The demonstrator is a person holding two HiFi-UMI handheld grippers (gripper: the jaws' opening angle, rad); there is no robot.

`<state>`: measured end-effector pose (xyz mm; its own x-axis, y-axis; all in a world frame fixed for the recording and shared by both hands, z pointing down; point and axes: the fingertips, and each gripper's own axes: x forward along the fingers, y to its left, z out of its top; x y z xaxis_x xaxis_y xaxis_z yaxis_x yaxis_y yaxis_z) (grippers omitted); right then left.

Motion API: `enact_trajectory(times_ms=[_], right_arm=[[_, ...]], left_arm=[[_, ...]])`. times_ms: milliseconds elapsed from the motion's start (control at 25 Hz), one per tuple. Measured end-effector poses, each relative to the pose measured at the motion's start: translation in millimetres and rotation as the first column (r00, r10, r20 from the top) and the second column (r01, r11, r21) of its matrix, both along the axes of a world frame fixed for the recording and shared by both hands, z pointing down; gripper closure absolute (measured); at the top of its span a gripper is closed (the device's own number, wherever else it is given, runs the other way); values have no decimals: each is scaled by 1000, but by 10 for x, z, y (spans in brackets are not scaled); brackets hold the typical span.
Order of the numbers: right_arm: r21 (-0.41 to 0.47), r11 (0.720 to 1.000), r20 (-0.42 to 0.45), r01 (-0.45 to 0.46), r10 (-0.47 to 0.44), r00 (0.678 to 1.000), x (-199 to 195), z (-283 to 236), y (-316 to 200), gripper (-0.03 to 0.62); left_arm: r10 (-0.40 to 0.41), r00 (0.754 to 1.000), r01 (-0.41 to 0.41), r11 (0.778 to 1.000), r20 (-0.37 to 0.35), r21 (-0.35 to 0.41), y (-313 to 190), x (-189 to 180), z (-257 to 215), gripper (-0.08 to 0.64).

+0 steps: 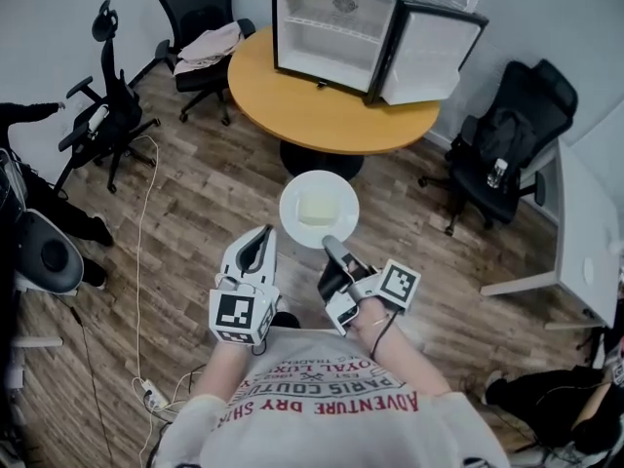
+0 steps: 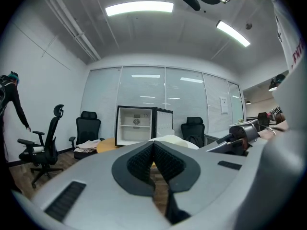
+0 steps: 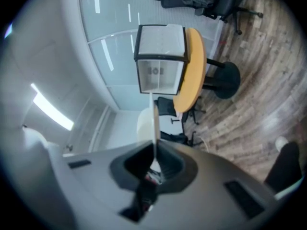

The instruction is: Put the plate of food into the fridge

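A white plate (image 1: 292,195) carrying a pale yellow block of food (image 1: 317,209) hangs above the wood floor, in front of the round table. My right gripper (image 1: 332,248) is shut on the plate's near rim; in the right gripper view the plate (image 3: 154,114) stands edge-on between the jaws of the right gripper (image 3: 154,153). My left gripper (image 1: 261,238) is beside the plate to its left, shut and holding nothing, with the pads of the left gripper (image 2: 153,145) meeting. A small fridge (image 1: 334,33) stands on the table, its door (image 1: 429,57) swung open to the right and its shelves bare.
The fridge rests on a round orange table (image 1: 322,120) with a black pedestal base. Black office chairs (image 1: 200,27) (image 1: 507,154) flank the table, one with clothes on it. A white desk (image 1: 585,242) stands at the right. A cable (image 1: 141,261) runs along the floor at left.
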<state>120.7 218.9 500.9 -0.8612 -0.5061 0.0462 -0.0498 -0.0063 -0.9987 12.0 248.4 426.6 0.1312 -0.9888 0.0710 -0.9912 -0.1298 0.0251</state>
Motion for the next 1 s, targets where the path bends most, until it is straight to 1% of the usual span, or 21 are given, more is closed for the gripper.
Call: enact_trajectory(times_ms=[240, 480, 600, 760, 1000], right_arm=[[3, 999, -14, -45, 45, 999, -539, -38, -408, 555], [-7, 998, -12, -67, 67, 998, -1009, -110, -857, 555], [-17, 998, -16, -67, 67, 998, -1041, -40, -917, 555], [-29, 997, -8, -65, 65, 998, -1082, 34, -1038, 554], [-43, 999, -1, -16, 16, 1000, -1387, 97, -1736, 555]], left_arm=[[31, 1000, -31, 1000, -7, -2, -438, -604, -44, 534], [60, 998, -60, 998, -12, -19, -869, -1059, -75, 534], [55, 998, -55, 998, -17, -21, -923, -1103, -36, 534], [50, 999, -50, 998, 3, -24, -1015, -1119, 37, 534], [0, 1000, -1, 999, -6, -44, -1675, -1370, 139, 534]])
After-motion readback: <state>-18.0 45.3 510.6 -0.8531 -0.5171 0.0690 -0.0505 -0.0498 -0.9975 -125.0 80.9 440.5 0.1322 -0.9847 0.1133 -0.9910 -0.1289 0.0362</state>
